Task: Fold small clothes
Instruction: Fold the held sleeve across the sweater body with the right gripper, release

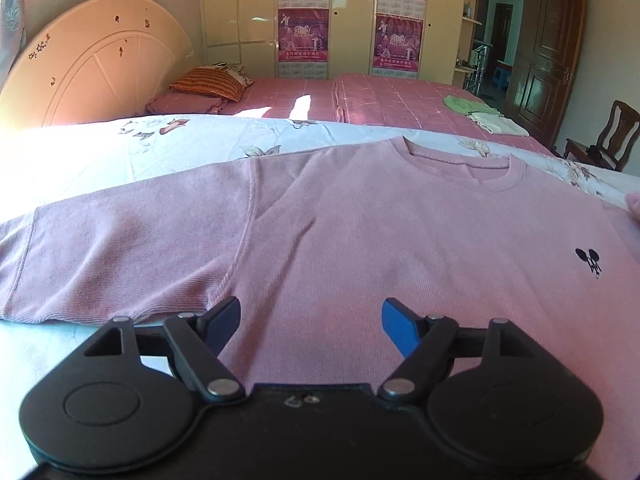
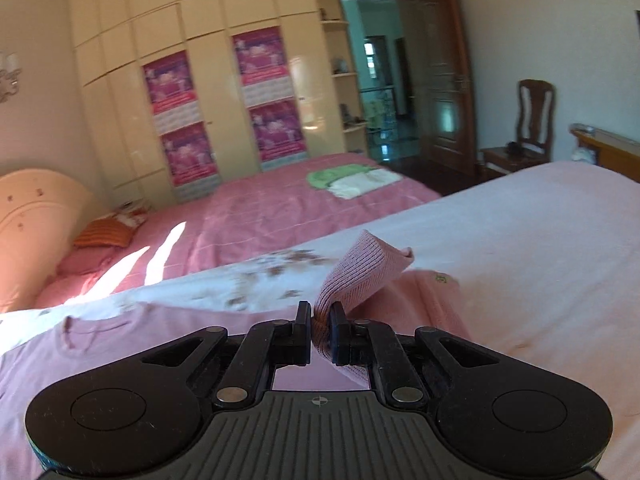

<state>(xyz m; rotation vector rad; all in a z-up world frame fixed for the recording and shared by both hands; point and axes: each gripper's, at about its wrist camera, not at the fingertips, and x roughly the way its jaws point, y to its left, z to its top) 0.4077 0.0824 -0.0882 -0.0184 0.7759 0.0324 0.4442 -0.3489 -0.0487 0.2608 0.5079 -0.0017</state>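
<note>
A pink sweatshirt [image 1: 400, 232] lies flat, front up, on a floral sheet [image 1: 200, 136]. Its collar [image 1: 460, 160] points away from me, and a small black mouse emblem [image 1: 589, 261] sits on the chest. One sleeve [image 1: 120, 248] stretches out flat to the left. My left gripper [image 1: 310, 308] hovers open over the lower body of the shirt, with nothing between its blue pads. In the right wrist view, my right gripper [image 2: 320, 312] is shut on the ribbed cuff of the other sleeve [image 2: 360, 276]. That cuff is lifted off the bed and stands up above the shirt body [image 2: 140, 340].
Behind lies a second bed with a pink checked cover [image 1: 380, 96], carrying folded green and white clothes [image 2: 352, 180] and an orange pillow [image 1: 208, 84]. A pale pink blanket [image 2: 540, 220] covers the near bed to the right. A wardrobe with posters, a wooden chair [image 2: 532, 120] and an open door stand beyond.
</note>
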